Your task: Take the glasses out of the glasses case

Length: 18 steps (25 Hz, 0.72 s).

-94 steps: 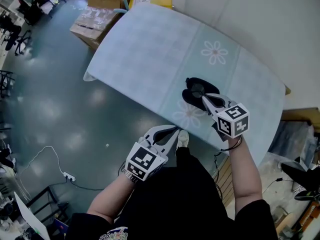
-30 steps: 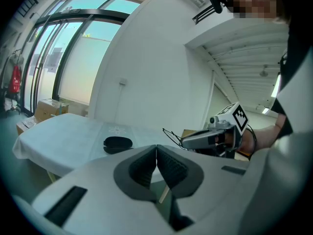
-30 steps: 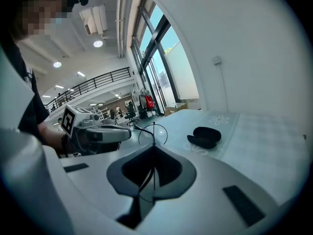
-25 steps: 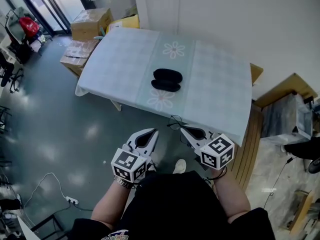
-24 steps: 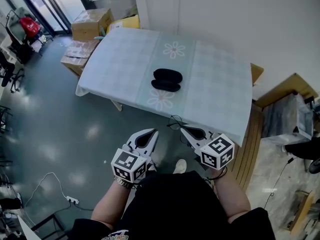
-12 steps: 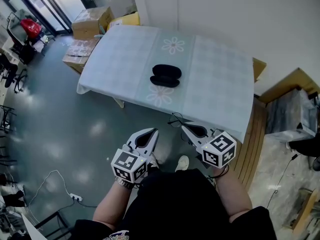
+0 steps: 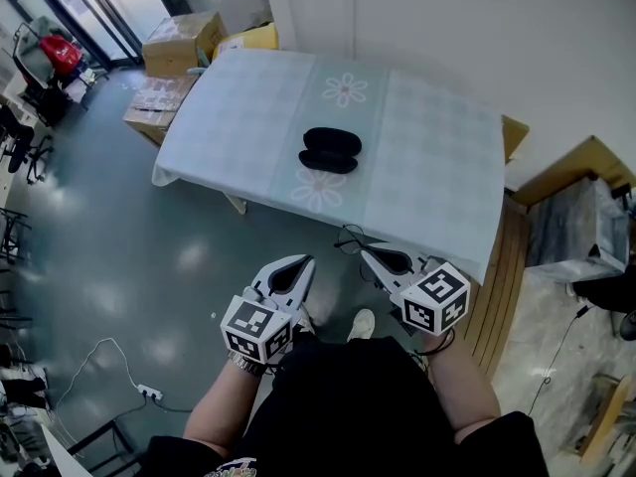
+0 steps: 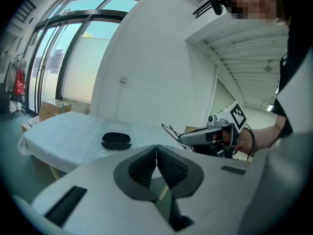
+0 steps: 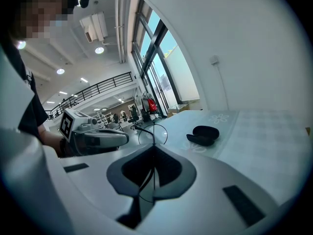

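Both tools have drawn back from the tabletop (image 7: 427,147). The right tool (image 7: 366,254) is clamped on the glasses (image 7: 348,238), clear of the open case (image 7: 330,150) lying crosswise well ahead. The left tool (image 7: 306,263) is closed, empty.

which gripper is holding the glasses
The right gripper: its jaws are shut on the thin wire glasses. The left gripper is shut too, but with nothing between its jaws.
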Each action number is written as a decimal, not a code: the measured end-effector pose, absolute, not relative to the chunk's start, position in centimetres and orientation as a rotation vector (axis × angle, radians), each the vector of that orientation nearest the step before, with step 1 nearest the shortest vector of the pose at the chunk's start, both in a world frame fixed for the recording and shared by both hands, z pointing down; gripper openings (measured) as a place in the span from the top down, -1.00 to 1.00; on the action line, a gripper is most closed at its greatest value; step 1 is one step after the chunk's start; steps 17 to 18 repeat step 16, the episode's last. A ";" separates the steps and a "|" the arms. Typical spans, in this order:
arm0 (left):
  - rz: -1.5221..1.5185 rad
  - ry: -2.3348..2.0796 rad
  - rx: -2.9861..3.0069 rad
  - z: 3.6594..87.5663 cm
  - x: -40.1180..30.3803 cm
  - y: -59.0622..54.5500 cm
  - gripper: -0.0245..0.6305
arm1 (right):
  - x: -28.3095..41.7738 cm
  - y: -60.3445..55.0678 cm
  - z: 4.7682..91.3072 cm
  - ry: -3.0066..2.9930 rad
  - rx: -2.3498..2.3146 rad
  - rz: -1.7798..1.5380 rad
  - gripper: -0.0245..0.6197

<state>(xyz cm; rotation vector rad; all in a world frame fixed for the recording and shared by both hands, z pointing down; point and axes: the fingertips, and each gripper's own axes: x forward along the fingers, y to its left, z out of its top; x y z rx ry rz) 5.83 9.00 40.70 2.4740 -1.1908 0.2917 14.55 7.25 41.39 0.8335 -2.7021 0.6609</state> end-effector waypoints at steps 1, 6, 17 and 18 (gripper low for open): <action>0.292 -1.189 2.476 40.7 5.9 8.9 0.84 | 14.5 7.2 41.4 -2.701 0.834 0.661 0.84; 0.291 -1.186 2.488 40.4 5.8 8.5 0.84 | 14.3 6.9 41.2 -2.705 0.840 0.653 0.84; 0.282 -1.180 2.491 40.4 5.0 8.4 0.84 | 13.6 6.7 41.1 -2.706 0.849 0.644 0.85; 0.282 -1.180 2.491 40.4 5.0 8.4 0.84 | 13.6 6.7 41.1 -2.706 0.849 0.644 0.85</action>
